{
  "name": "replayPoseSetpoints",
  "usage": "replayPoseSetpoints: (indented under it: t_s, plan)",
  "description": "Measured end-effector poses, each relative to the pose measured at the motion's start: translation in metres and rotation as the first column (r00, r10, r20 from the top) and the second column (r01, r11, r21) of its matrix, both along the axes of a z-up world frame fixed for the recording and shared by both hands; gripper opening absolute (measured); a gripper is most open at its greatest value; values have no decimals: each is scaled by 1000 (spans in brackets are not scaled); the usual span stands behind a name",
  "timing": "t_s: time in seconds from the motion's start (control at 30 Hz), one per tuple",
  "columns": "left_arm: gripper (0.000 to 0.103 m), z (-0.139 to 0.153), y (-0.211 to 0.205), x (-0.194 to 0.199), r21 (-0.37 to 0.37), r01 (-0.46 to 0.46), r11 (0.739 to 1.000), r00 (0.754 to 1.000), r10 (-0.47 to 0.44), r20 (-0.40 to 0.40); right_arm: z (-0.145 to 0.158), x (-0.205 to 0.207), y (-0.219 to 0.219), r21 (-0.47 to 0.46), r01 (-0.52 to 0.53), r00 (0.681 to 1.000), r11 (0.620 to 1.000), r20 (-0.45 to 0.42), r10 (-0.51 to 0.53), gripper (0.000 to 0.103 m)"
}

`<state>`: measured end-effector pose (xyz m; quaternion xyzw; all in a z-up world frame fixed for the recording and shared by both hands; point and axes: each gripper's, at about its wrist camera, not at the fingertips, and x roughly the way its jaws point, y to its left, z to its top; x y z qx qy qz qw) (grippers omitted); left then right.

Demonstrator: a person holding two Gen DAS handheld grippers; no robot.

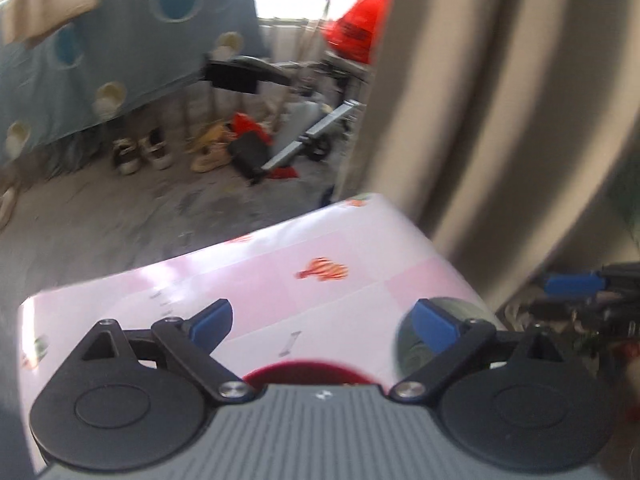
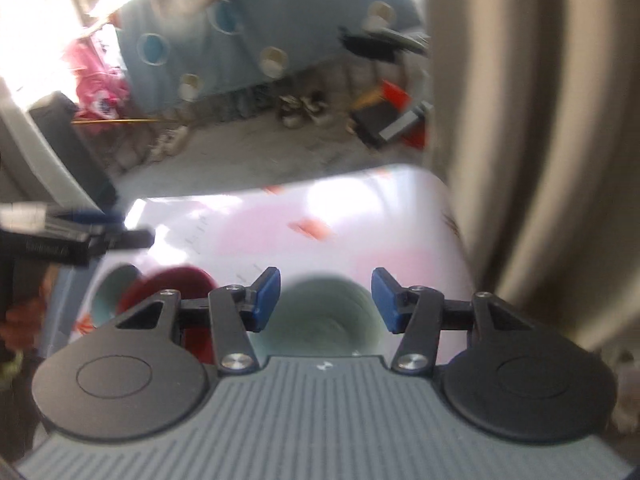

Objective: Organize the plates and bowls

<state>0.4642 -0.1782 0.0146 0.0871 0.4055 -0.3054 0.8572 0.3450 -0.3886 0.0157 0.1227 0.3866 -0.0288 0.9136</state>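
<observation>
Both views are motion-blurred. My left gripper [image 1: 322, 326] is open and empty above a pink patterned table [image 1: 280, 280]. A dark red bowl [image 1: 308, 372] peeks out just under its body, and a grey-green bowl [image 1: 412, 344] lies behind its right finger. My right gripper [image 2: 325, 300] is open and empty, with the grey-green bowl [image 2: 320, 312] showing between its fingers. The dark red bowl [image 2: 176, 284] and a pale teal dish [image 2: 110, 296] sit to its left. The other gripper shows at each view's edge: the left gripper [image 2: 100, 236] and the right gripper [image 1: 580, 284].
A beige curtain [image 1: 500, 100] hangs close on the right of the table. Beyond the far table edge lies a cluttered floor [image 1: 160, 208] with shoes [image 1: 140, 152], a scooter and a blue dotted cloth [image 1: 100, 60]. A red bag [image 1: 360, 24] hangs at the back.
</observation>
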Motion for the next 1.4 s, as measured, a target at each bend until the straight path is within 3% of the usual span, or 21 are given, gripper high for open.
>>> replayPoseSetpoints:
  t_s: [0.1, 0.27, 0.37, 0.5, 0.57, 0.77, 0.9, 1.07, 1.23, 1.4]
  plan:
    - [95, -19, -38, 8, 24, 48, 999, 994, -46, -96, -25, -17, -7, 45, 32, 999, 998, -41, -30, 50]
    - [59, -66, -76, 28, 94, 58, 994, 947, -25, -319, -63, -29, -15, 155, 62, 995, 986, -81, -50, 48]
    - [58, -80, -79, 34, 106, 50, 993, 933, -9, -359, -84, -27, -16, 215, 85, 992, 973, -107, -63, 46]
    - [47, -84, -92, 32, 143, 59, 988, 931, -3, -366, -106, -20, -24, 289, 115, 986, 950, -145, -75, 42]
    - [35, -90, -99, 31, 181, 63, 982, 932, 7, -362, -112, -13, -28, 317, 125, 984, 940, -158, -77, 27]
    - [28, -95, -104, 31, 230, 20, 973, 937, 62, -345, -117, -14, -27, 359, 120, 987, 926, -147, -71, 19]
    - [27, -92, -100, 25, 209, 41, 977, 918, 46, -395, -114, -11, -37, 357, 113, 988, 927, -142, -65, 15]
    - [32, -94, -108, 16, 243, 68, 968, 928, 28, -371, -108, -12, -49, 335, 122, 987, 934, -141, -78, 12]
    - [32, -103, -114, 20, 255, 47, 966, 923, 55, -381, -108, -7, -43, 312, 121, 985, 942, -157, -75, 15]
    - [30, -106, -117, 13, 278, 31, 960, 941, 65, -332, -113, 1, -37, 290, 125, 980, 949, -185, -72, 16]
